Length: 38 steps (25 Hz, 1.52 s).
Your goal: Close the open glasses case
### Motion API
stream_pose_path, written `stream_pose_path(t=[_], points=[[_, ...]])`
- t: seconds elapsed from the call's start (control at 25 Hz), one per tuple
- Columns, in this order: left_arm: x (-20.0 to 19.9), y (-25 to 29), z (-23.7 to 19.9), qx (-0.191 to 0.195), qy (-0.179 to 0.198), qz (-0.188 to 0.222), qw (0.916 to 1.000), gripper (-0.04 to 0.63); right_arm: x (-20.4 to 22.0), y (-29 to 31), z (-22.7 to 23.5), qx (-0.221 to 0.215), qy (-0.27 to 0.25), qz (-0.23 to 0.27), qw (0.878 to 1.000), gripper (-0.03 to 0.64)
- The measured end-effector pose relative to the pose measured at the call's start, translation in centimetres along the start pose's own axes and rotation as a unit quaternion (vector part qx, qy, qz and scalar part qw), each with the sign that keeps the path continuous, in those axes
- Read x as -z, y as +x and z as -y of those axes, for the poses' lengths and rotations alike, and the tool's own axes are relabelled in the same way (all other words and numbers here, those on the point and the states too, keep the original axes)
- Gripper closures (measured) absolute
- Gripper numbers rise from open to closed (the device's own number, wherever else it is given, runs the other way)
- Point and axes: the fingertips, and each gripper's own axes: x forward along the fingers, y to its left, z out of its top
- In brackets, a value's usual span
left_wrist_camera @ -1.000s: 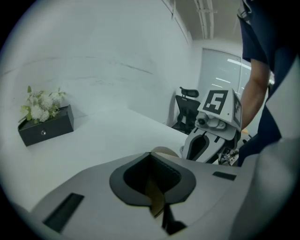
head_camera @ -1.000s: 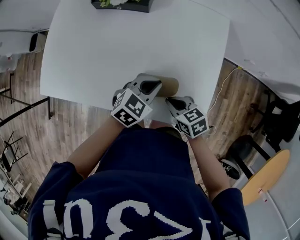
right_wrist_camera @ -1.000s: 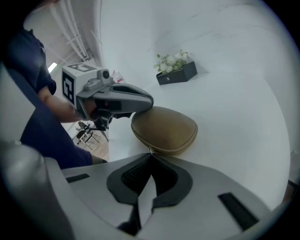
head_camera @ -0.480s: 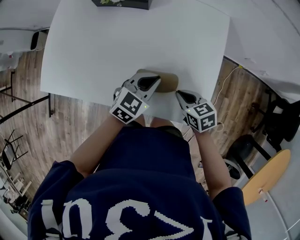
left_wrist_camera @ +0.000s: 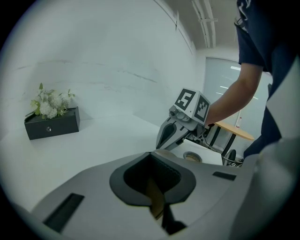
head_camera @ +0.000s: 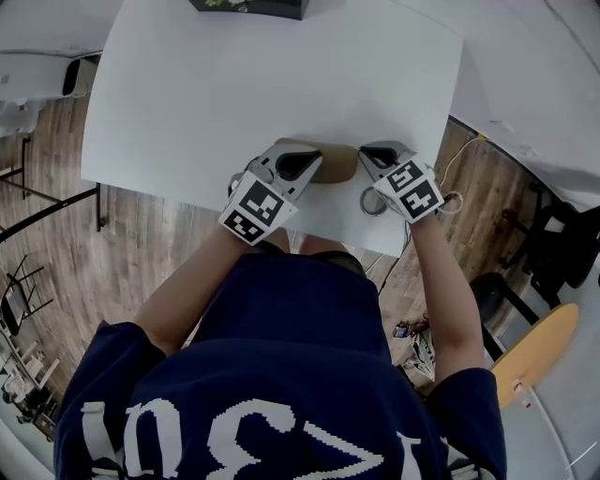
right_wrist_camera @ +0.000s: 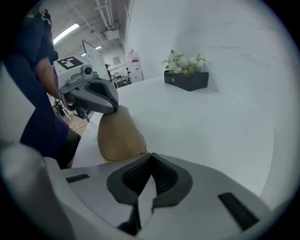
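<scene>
Case: the tan glasses case [head_camera: 336, 165] lies flat at the near edge of the white table [head_camera: 234, 84], towards the near right corner, with its long side along that edge.
Case state: in the right gripper view it reads as one rounded shell with a thin seam low on its side, so the lid looks down. Whether the catch has taken, cannot tell.
Left gripper: the left gripper [head_camera: 298, 171] sits on the case's left end. Its jaws are nearly together with a tan sliver pinched between them, so it is clamped on the case.
Right gripper: the right gripper [head_camera: 373, 154] is just beside the case's right end, jaws pressed together with nothing in them. Contact with the case is unclear.
Progress: judged nearly done. What is left is a firm press to confirm the seam, then release.
Surroundings: a black box with white flowers [head_camera: 248, 7] stands at the far edge, well apart. A round wooden table [head_camera: 542, 349] stands on the floor to the right.
Obstructions: nothing stands between the grippers and the case. The left gripper hides the case's left end from above.
</scene>
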Motion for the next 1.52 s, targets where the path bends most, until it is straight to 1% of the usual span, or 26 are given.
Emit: stream_pose_path(t=[0.08,0.2,0.28,0.36,0.4,0.48,0.6,0.72,0.84,0.88,1.04,1.2,1.28,1.4,1.44,1.52], points=[[0.0,0.1,-0.2,0.002,-0.011,0.001,0.9999,0.583,-0.1,0.1,0.1,-0.006,-0.005,-0.004,1.000,0.595],[0.0,-0.1,0.0,0.006,-0.018,0.006,0.9998,0.582,0.0,-0.2,0.4,-0.007,0.011,0.000,1.000,0.592],[0.1,-0.3,0.1,0.009,-0.013,0.003,0.9999,0.581,-0.8,-1.0,0.9,0.018,0.016,0.021,1.000,0.574],[0.1,-0.5,-0.2,0.006,-0.002,-0.005,1.0000,0.581,-2.3,-2.6,1.9,0.051,0.034,0.060,0.996,0.574],[-0.2,-0.8,-0.6,-0.001,0.002,-0.002,1.0000,0.581,-3.3,-3.6,2.5,0.068,0.050,0.088,0.993,0.574],[-1.6,-1.6,-1.8,-0.024,0.002,0.021,0.9995,0.581,-5.5,-6.1,3.7,0.098,0.085,0.150,0.980,0.577],[-5.0,-3.7,-4.1,-0.063,0.002,0.072,0.9954,0.581,-8.9,-10.6,5.1,0.131,0.127,0.239,0.954,0.582],[-8.7,-6.1,-6.3,-0.097,0.013,0.121,0.9877,0.581,-12.0,-14.8,5.8,0.163,0.143,0.305,0.927,0.586],[-12.1,-8.5,-8.0,-0.126,0.024,0.164,0.9781,0.581,-14.7,-18.5,5.8,0.191,0.140,0.354,0.905,0.589],[-13.2,-9.2,-8.4,-0.134,0.028,0.177,0.9748,0.581,-15.6,-19.6,5.7,0.199,0.133,0.365,0.900,0.591],[-16.9,-12.4,-9.7,-0.156,0.034,0.221,0.9622,0.581,-19.0,-23.5,4.6,0.226,0.092,0.393,0.886,0.591],[-20.2,-15.7,-10.9,-0.180,0.028,0.262,0.9478,0.581,-22.0,-27.3,3.2,0.232,0.074,0.442,0.863,0.591],[-21.7,-17.4,-11.3,-0.192,0.025,0.281,0.9399,0.581,-22.9,-28.6,2.8,0.228,0.075,0.464,0.852,0.591],[-23.5,-19.8,-11.5,-0.210,0.026,0.313,0.9257,0.581,-23.3,-29.8,2.4,0.209,0.091,0.496,0.838,0.590],[-23.9,-20.4,-11.6,-0.216,0.028,0.321,0.9218,0.581,-23.3,-30.0,2.3,0.211,0.092,0.500,0.835,0.591],[-24.6,-21.3,-11.5,-0.222,0.031,0.329,0.9171,0.581,-23.2,-30.4,2.2,0.221,0.088,0.501,0.832,0.591]])
